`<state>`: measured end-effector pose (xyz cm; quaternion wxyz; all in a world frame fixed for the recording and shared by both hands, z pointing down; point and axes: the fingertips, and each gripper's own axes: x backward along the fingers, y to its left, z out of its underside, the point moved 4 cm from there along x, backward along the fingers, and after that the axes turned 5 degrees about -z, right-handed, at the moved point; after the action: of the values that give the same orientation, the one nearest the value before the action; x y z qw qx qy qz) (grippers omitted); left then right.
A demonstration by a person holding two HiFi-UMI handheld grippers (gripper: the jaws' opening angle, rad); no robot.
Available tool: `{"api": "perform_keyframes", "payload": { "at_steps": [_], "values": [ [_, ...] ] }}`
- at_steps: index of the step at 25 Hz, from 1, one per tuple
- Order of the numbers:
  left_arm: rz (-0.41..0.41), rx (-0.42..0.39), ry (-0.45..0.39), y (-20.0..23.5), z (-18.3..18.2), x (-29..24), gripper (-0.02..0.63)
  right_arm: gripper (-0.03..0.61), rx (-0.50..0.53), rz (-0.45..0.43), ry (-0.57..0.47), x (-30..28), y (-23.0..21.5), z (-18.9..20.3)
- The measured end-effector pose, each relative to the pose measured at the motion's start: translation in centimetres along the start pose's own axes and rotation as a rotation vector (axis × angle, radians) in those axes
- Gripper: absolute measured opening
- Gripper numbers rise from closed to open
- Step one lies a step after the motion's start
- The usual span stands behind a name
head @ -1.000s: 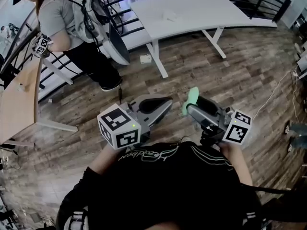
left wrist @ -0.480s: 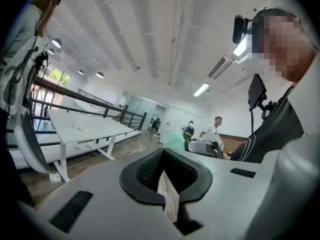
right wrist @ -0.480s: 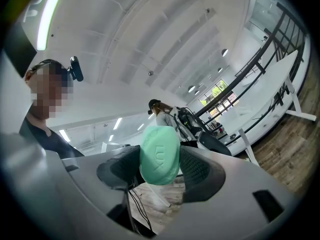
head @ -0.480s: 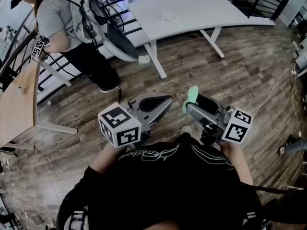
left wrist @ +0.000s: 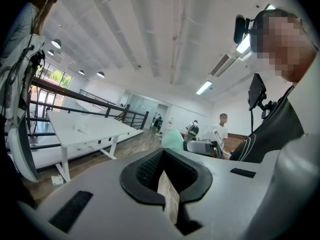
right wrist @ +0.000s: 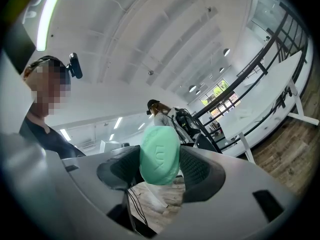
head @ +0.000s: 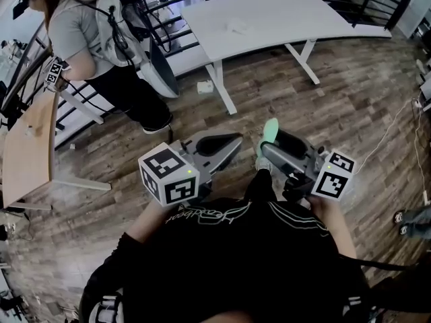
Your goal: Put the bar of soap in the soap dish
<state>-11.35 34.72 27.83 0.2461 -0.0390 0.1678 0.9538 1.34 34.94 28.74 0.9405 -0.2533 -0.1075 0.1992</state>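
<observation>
Soap bar [right wrist: 159,155] in right tool [right wrist: 161,176]; left tool [head: 234,142] beside; table [head: 269,15] ahead.

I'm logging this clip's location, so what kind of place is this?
Likely an open-plan office or lab: a long white desk, a black railing behind it, wood-look floor and ceiling strip lights.

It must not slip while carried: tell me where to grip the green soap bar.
Grip the soap bar as the right tongs do now: pads on its two long side edges, coming in from one end, stamped face left free. The oval is widest mid-length, so clamping there probably holds best.
</observation>
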Motion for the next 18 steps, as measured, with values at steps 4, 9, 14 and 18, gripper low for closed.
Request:
{"api": "perform_keyframes", "payload": {
  "at_steps": [4, 9, 14, 18],
  "values": [
    [-0.01, 0.007, 0.01, 1.6, -0.4, -2.5, 0.008, 0.225, -0.011, -0.01, -0.001, 0.0, -2.9, -1.2],
    [-0.022, 0.013, 0.02, 4.6, -1.3, -6.9, 0.008, 0.225, -0.02, -0.016, 0.001, 0.1, -7.9, -3.5],
    [-0.05, 0.041, 0.037, 8.4, -3.1, -12.8, 0.008, 0.225, -0.037, -0.017, 0.022, 0.2, -14.5, -7.0],
    [-0.086, 0.063, 0.051, 11.6, -5.2, -17.7, 0.008, 0.225, -0.067, -0.045, 0.031, 0.0, -20.0, -10.8]
  ]
}}
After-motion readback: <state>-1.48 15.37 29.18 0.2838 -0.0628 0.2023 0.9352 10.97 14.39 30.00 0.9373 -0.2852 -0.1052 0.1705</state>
